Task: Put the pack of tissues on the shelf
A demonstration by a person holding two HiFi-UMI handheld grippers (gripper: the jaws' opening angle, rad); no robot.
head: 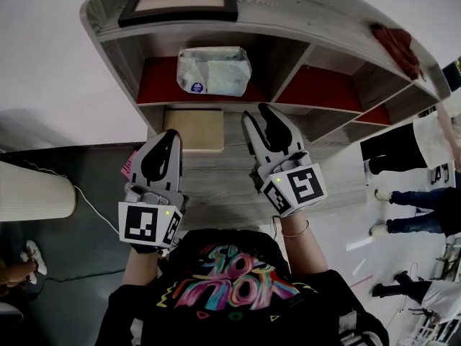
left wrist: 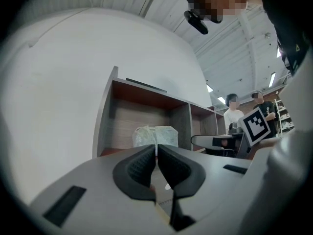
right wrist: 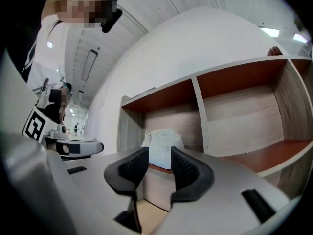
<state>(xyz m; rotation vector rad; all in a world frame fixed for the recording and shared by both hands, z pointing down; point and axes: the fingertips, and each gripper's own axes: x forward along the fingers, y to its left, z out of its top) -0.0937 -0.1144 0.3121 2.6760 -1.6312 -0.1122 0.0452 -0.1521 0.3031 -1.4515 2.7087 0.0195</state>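
The pack of tissues (head: 214, 71), clear wrap over pale green, lies in the leftmost compartment of the grey wooden shelf (head: 325, 112), on its red floor. It also shows in the left gripper view as the pack of tissues (left wrist: 155, 135) and in the right gripper view as the pack of tissues (right wrist: 164, 148), beyond the jaws. My right gripper (head: 258, 114) stands open and empty just in front of the shelf, below the pack. My left gripper (head: 173, 139) is held beside it to the left, its jaws together on nothing.
A dark picture frame (head: 180, 2) lies on the shelf top, and a red cloth (head: 397, 47) at its right end. A tan box (head: 194, 128) sits in the lower compartment. A pale cylinder (head: 32, 191) stands at the left. People (head: 425, 193) stand at the right.
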